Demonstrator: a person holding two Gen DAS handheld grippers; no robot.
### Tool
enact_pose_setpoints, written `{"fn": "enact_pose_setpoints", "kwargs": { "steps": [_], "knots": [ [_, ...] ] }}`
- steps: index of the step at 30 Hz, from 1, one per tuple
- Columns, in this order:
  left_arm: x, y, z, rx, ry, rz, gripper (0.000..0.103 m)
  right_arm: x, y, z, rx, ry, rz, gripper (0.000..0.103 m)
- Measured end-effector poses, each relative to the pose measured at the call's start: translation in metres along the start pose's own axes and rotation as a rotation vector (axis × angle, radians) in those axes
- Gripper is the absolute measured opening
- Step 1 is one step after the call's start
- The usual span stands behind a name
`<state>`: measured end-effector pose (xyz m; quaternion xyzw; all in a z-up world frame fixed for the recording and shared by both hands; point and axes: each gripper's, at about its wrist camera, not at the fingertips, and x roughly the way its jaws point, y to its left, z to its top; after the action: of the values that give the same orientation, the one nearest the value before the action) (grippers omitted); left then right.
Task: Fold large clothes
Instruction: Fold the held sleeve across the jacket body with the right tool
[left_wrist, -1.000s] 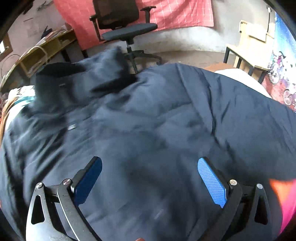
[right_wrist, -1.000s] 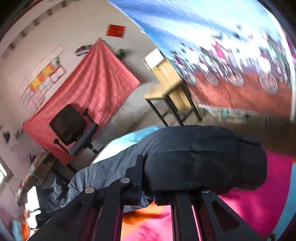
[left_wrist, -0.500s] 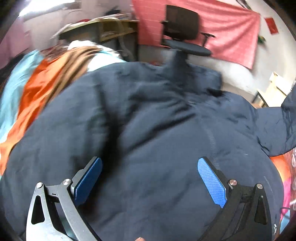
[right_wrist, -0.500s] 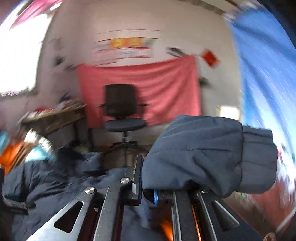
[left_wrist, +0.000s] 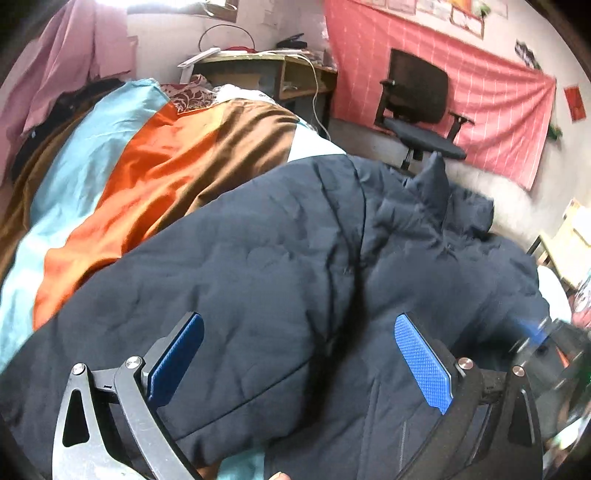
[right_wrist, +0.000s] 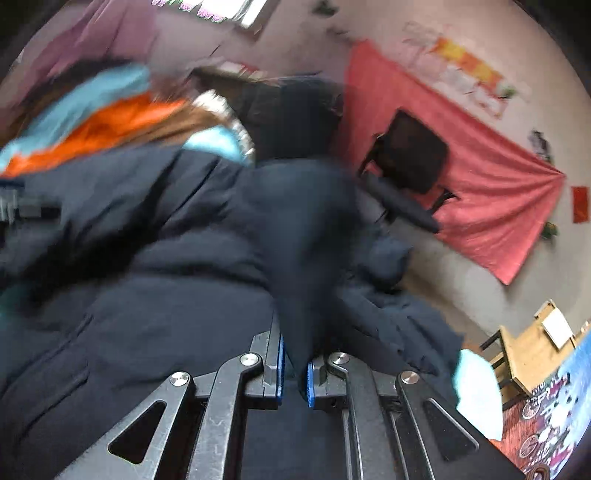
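Right hand-held gripper, clenched on the sleeve, is now being swung across the navy jacket on the bed; left hand-held gripper is being held released above it.

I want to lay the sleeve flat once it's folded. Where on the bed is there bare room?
Bare striped bedding lies left of the jacket, up to the pillows near the desk. The jacket fills the middle and right. The open left gripper hovers over it; the right gripper pinches its sleeve.
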<state>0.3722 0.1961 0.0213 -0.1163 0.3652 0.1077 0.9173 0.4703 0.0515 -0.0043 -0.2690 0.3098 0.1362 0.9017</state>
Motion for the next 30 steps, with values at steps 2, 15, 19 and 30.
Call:
{"fn": "enact_pose_setpoints", "kwargs": {
  "steps": [2,15,19,30],
  "knots": [
    [0.0,0.003,0.001,-0.033,-0.007,-0.052,0.102,0.013,0.014,-0.007,-0.018,0.058,0.054,0.016],
    [0.047,-0.071,-0.007,0.093,0.027,-0.173,0.102,-0.023,-0.1,-0.048,0.31,0.048,0.193,0.09],
    [0.074,-0.093,-0.025,0.22,0.092,-0.021,0.102,0.002,-0.153,-0.06,0.365,0.086,0.002,0.086],
    [0.1,-0.092,-0.047,0.244,0.093,0.003,0.102,0.11,-0.195,-0.104,0.537,0.307,0.073,0.036]
  ]
}}
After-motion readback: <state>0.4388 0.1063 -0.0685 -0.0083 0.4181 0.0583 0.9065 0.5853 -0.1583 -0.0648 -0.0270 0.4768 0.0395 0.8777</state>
